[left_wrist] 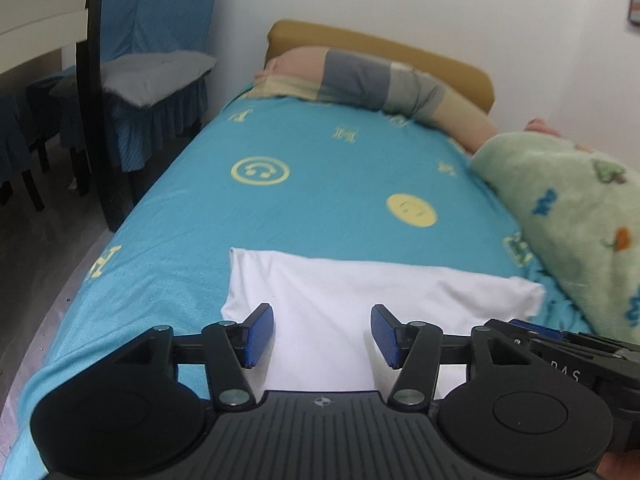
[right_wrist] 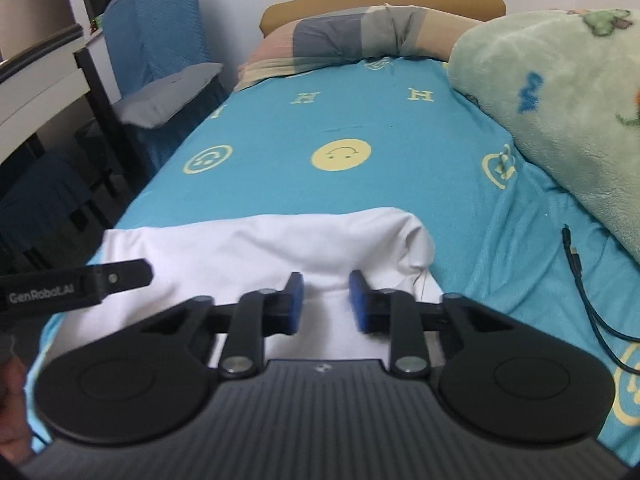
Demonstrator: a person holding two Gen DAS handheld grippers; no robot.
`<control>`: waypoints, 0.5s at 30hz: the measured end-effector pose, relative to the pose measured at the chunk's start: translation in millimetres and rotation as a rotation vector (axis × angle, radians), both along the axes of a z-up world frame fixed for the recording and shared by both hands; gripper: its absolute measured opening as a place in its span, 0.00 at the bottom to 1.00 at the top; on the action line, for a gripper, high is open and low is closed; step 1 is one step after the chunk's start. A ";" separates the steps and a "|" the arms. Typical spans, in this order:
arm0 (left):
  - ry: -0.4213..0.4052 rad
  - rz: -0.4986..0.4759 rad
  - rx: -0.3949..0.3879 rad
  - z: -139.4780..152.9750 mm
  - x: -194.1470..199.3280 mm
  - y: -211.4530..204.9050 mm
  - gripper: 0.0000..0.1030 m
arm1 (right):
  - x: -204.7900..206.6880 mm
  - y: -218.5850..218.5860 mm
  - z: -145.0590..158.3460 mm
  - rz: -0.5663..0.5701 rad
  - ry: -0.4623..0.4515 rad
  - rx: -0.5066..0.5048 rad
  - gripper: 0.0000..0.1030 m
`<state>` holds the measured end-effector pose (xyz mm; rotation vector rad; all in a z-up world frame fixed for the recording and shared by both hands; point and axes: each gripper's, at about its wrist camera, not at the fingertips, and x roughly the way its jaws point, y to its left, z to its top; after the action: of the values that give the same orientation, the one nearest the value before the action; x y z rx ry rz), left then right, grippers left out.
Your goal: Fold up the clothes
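ok, your white garment (left_wrist: 360,300) lies folded flat on the bed sheet (left_wrist: 320,184), at the near end of the bed, far from the pillow (left_wrist: 360,80). your left gripper (left_wrist: 323,336) hovers over the garment's near part, blue pads (left_wrist: 260,334) spread wide with white cloth showing between them, nothing held. your right gripper (right_wrist: 326,302) sits over the same garment (right_wrist: 260,248) toward its right side, pads (right_wrist: 296,304) parted with a narrower gap, also holding nothing; whether the tips touch the cloth you can't tell. in the right wrist view the garment's far right corner is bunched and rounded, and the left gripper's body pokes in at the left edge, over the garment's left part. the green blanket (right_wrist: 560,92) is heaped along the bed's right side, well apart from the garment. a black cable (right_wrist: 580,276) lies on the sheet right of the garment, near the blanket. a chair with blue cover (left_wrist: 152,60) stands left of the bed, up by the pillow end.
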<state>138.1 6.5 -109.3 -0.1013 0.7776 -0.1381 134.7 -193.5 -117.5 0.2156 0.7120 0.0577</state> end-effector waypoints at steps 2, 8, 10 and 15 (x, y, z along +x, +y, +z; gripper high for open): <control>0.006 -0.006 0.015 1.8 -5.8 -3.4 0.57 | -11.2 -0.5 9.4 -0.008 -0.008 0.031 0.27; 0.044 -0.019 0.050 1.0 -17.6 -12.0 0.58 | -19.6 9.2 7.3 0.030 0.023 -0.040 0.27; 0.054 -0.029 0.046 1.7 -22.1 -12.0 0.58 | -15.9 8.8 -1.5 0.037 0.045 -0.046 0.27; 0.051 -0.059 0.031 10.9 -40.0 -10.8 0.58 | -19.8 8.3 0.8 0.038 0.054 -0.037 0.27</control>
<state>98.1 -4.3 -98.4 -0.0525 0.8337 -0.1798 114.9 -185.1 -116.7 0.1691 0.7705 0.0748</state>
